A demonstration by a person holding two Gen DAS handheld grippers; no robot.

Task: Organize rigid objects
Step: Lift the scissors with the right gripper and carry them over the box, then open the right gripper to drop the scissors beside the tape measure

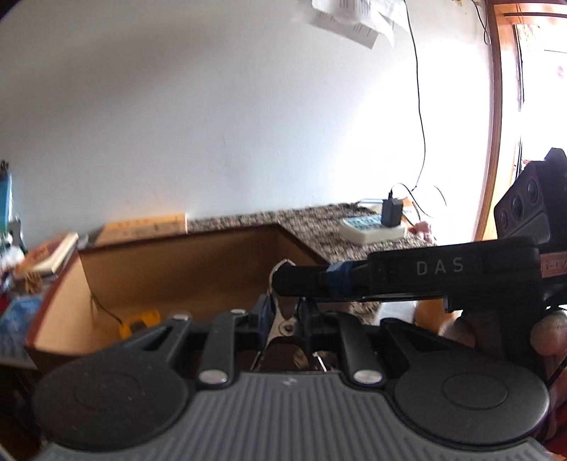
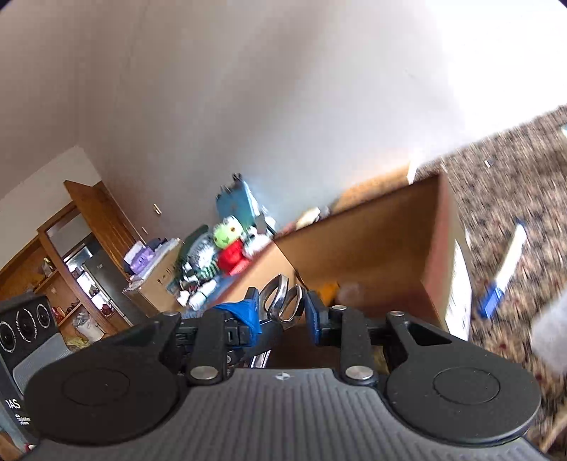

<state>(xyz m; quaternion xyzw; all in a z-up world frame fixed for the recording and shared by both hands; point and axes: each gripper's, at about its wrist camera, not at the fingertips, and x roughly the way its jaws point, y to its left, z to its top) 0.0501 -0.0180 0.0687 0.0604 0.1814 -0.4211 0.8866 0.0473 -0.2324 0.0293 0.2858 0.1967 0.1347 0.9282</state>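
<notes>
Both the left gripper (image 1: 285, 317) and right gripper (image 2: 281, 312) clamp 1 metal tongs (image 2: 280, 298) mid-frame above the open box (image 2: 372, 248); uneven pulling could twist it loose.

A speckled granite bench (image 1: 319, 220) is stretching along a pale wall (image 1: 212, 106). A white box (image 1: 372, 230) is lying on it near a bright window, and a dark charger (image 1: 391, 212) is standing upright on the box, its black cable (image 1: 420, 106) running up the wall. Papers (image 1: 347, 17) are hanging at the top of the wall. To the left, books (image 1: 53, 253) are lying stacked. In the right wrist view, a green and red plush toy (image 2: 230, 244) is sitting among clutter beside a blue case (image 2: 237, 202). A wooden door (image 2: 102, 216) is standing open beyond. A white and blue stick (image 2: 503, 269) is lying blurred on the bench.
</notes>
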